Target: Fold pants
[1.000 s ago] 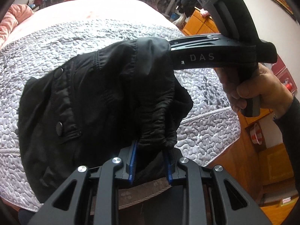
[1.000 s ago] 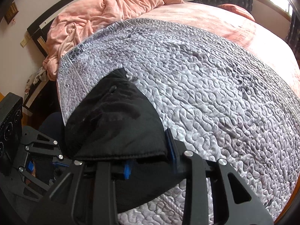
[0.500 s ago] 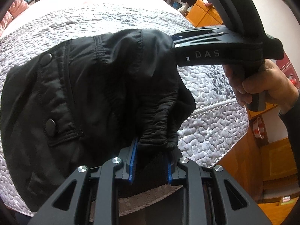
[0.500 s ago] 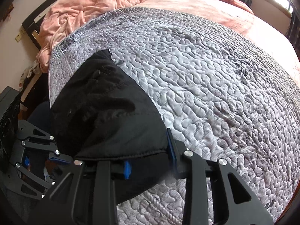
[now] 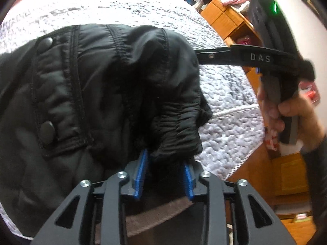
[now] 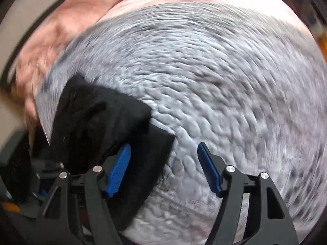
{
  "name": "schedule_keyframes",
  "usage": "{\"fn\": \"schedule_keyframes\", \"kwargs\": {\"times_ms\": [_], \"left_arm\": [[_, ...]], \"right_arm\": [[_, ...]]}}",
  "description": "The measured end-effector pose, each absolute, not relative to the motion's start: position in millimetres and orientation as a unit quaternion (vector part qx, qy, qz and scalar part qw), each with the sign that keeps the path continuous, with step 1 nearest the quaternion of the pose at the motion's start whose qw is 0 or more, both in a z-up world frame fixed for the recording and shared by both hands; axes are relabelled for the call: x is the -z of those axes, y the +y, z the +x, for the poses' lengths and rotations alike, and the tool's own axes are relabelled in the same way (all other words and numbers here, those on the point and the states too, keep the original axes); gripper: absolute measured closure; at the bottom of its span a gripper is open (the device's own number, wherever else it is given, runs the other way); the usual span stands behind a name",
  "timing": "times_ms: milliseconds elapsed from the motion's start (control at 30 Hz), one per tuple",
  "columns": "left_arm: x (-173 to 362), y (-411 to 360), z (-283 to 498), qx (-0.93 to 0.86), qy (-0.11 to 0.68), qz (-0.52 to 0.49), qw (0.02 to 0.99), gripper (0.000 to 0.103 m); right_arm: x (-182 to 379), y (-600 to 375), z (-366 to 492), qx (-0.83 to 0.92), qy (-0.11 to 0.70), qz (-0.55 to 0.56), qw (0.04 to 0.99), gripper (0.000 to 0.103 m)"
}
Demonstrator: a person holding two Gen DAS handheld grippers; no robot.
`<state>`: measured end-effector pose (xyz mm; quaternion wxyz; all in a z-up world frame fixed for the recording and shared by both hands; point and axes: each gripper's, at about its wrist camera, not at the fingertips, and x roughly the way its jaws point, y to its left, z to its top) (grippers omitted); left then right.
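Black pants (image 5: 92, 94) with snap buttons lie bunched on a grey quilted bedspread (image 5: 226, 102). My left gripper (image 5: 164, 177) is low over them. Its jaws are opening, and the gathered elastic cuff (image 5: 177, 136) still sits between the blue pads, with a gap showing on the left pad. The right wrist view is blurred. There my right gripper (image 6: 163, 163) has jaws opening wide, and a folded black edge of the pants (image 6: 98, 126) lies by its left finger (image 6: 119, 169), no longer pinched. In the left wrist view, one of the right gripper's fingers (image 5: 216, 55) reaches the pants' far edge, held by a hand (image 5: 290, 110).
The bedspread's corner (image 5: 237, 163) ends close to my left gripper, with orange wooden furniture (image 5: 224, 16) and floor beyond. A pink blanket (image 6: 61, 32) is heaped at the far left of the bed. Open quilt (image 6: 235, 85) stretches to the right of the pants.
The right jaws have spread and released the pants' edge, and that view has rolled and blurred. The left gripper has sunk closer to the pants and its pads have parted slightly.
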<state>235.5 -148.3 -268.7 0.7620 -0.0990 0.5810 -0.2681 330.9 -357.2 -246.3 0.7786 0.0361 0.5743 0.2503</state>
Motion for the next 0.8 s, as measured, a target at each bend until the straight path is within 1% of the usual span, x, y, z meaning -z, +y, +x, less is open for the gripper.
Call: {"fn": "schedule_keyframes", "kwargs": {"times_ms": [67,100,133,167,233,300,400,433,467,500,533,600,700,800], "left_arm": [[258.3,-136.9,229.9,0.274,0.571,-0.109,0.766,0.040],[247.7,-127.0,223.6,0.282,0.557,-0.120,0.772,0.035],[240.7,-119.3,219.2,0.286,0.548,-0.126,0.775,0.028],[234.1,-109.7,215.0,0.288,0.540,-0.133,0.779,0.023],[221.8,-84.8,208.7,0.286,0.522,-0.153,0.789,0.018],[216.6,-52.5,207.7,0.259,0.507,-0.170,0.805,0.014],[222.0,-16.0,215.5,0.207,0.508,-0.184,0.816,0.013],[227.3,1.1,219.6,0.183,0.510,-0.192,0.818,0.013],[231.9,12.7,219.0,0.163,0.512,-0.200,0.819,0.013],[235.8,24.9,221.2,0.146,0.515,-0.206,0.819,0.013],[241.5,38.9,223.0,0.127,0.519,-0.216,0.817,0.013],[245.3,62.4,224.9,0.107,0.520,-0.232,0.815,0.013],[252.0,68.5,229.7,0.093,0.521,-0.231,0.816,0.013],[258.4,72.2,231.0,0.094,0.526,-0.227,0.814,0.013]], "right_arm": [[247.5,-381.5,325.4,-0.216,0.568,0.123,0.784,0.034],[249.0,-392.9,321.7,-0.207,0.558,0.176,0.784,0.034],[252.1,-402.1,317.4,-0.213,0.544,0.241,0.775,0.034],[256.6,-406.7,313.8,-0.227,0.530,0.295,0.762,0.033],[265.6,-404.7,309.5,-0.246,0.510,0.358,0.743,0.029],[279.3,-389.4,312.0,-0.265,0.509,0.388,0.721,0.028],[292.5,-368.2,320.3,-0.283,0.521,0.395,0.702,0.028],[297.3,-360.6,323.8,-0.280,0.529,0.389,0.700,0.035],[300.2,-355.4,326.4,-0.273,0.536,0.383,0.701,0.049],[301.1,-353.5,327.1,-0.273,0.540,0.383,0.698,0.082],[296.3,-351.8,325.7,-0.267,0.541,0.383,0.699,0.088],[280.2,-350.9,318.8,-0.268,0.531,0.367,0.715,0.092],[263.1,-353.0,301.4,-0.245,0.523,0.357,0.735,0.092],[284.9,-367.4,300.1,-0.188,0.537,0.359,0.739,0.092]]}}
